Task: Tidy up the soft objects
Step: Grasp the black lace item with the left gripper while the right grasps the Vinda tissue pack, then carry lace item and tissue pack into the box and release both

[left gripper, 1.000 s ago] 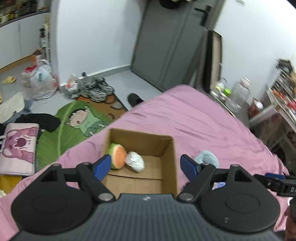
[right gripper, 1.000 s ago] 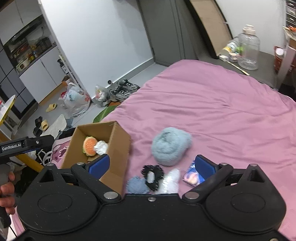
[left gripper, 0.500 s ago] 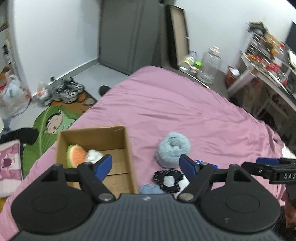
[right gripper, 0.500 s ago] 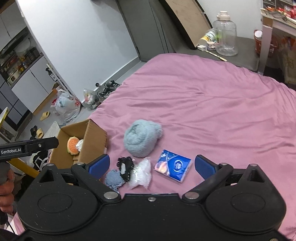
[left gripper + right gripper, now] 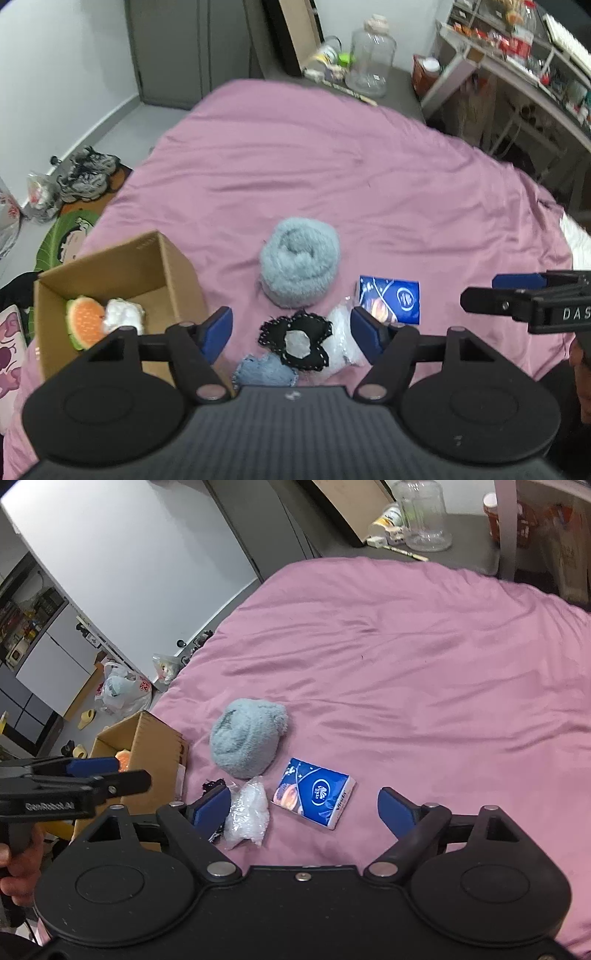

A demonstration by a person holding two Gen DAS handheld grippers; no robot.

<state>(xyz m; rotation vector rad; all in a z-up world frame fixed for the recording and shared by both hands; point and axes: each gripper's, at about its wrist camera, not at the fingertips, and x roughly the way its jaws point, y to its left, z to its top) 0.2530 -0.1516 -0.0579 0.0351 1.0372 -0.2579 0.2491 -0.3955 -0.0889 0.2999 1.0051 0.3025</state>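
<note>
From the left wrist, the left gripper is spread wide and holds nothing; between its fingertips and just ahead lies a black patch, with a denim patch nearer the palm and a clear bag touching the patch on the right finger's side. Further ahead sits the blue towel, rolled into a fluffy bun, and to its right a tissue pack. The box stands just left of the left finger, open, with a plush slice and a white wad inside. From the right wrist, the right gripper is likewise spread and empty; the tissue pack lies between its fingertips, the bag beside its left finger, the towel ahead and left, the box beyond that. Everything looks light and squashy; the towel would likely compress and could unroll, so pinch it across the middle of the roll. The bag looks slippery, so gather its bulk.
</note>
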